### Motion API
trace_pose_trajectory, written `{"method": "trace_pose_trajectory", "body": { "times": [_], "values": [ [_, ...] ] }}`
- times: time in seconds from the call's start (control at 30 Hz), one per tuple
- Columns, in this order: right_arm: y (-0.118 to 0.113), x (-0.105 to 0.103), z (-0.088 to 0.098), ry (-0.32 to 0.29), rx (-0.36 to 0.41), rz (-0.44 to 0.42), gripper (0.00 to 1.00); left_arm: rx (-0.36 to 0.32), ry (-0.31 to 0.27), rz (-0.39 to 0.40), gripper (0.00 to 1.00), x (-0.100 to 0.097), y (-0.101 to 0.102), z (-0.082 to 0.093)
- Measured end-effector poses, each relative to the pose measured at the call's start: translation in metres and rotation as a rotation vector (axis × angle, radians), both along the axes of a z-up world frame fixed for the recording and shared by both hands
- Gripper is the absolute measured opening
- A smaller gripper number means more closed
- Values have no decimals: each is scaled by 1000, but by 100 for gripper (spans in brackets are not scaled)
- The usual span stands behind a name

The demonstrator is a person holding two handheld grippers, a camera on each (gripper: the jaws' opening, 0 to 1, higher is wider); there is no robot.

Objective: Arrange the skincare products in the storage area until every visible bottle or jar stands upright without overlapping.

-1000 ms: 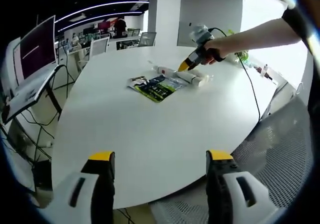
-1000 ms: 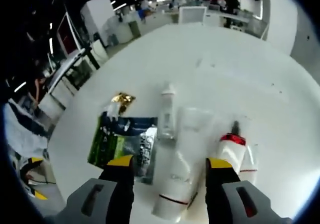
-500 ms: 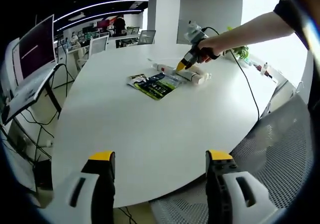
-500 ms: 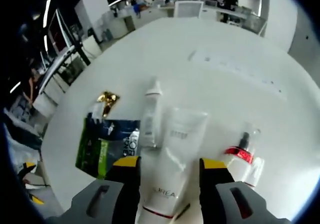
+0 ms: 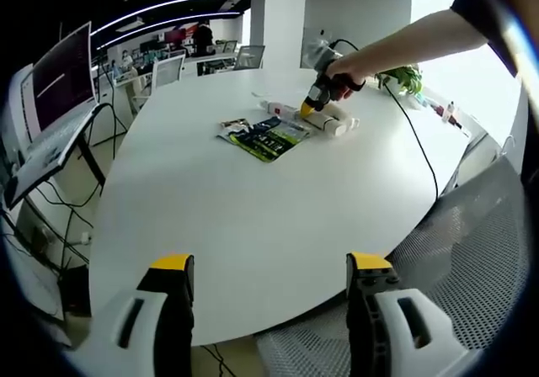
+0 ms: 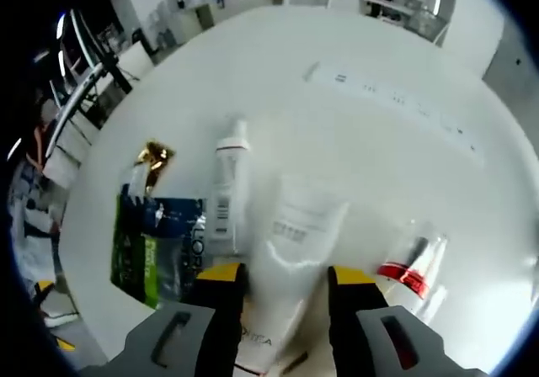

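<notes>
The right gripper [image 6: 280, 289] sat with narrowed jaws straddling the flat white tube [image 6: 290, 251] on the round table [image 6: 387, 66]; a slim bottle [image 6: 221, 193] lay at its 9 o'clock. The left gripper [image 5: 271, 289] hung wide apart, holding nothing

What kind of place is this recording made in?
Probably an open-plan office or meeting area. A large round white table fills the foreground, a mesh office chair stands at its edge, a big screen on a stand is to one side, and desks with chairs stand behind.
</notes>
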State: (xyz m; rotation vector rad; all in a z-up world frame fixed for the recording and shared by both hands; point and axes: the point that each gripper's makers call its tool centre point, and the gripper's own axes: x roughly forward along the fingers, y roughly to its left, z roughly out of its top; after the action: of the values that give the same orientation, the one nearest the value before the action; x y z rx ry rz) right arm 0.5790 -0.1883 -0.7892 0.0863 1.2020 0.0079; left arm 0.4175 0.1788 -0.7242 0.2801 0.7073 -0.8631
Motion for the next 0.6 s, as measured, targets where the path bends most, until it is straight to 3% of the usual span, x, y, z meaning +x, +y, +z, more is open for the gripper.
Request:
{"method": "trace_pose_trajectory", "body": {
  "times": [0.17,0.23,0.4,0.6],
  "values": [
    [-3,0,-3,74,-66,53,38,6,0,4,68,0,1,-1],
    [-3,0,-3,66,-94,75,34,7,-2,5,68,0,2,-1],
    [-9,-4,-2,19,-63,-2,27,10,-6,1,68,0,1,-1],
    [-9,-6,-1,18,-72,25,24,13,-15,-7,68,0,0,0]
  ]
}}
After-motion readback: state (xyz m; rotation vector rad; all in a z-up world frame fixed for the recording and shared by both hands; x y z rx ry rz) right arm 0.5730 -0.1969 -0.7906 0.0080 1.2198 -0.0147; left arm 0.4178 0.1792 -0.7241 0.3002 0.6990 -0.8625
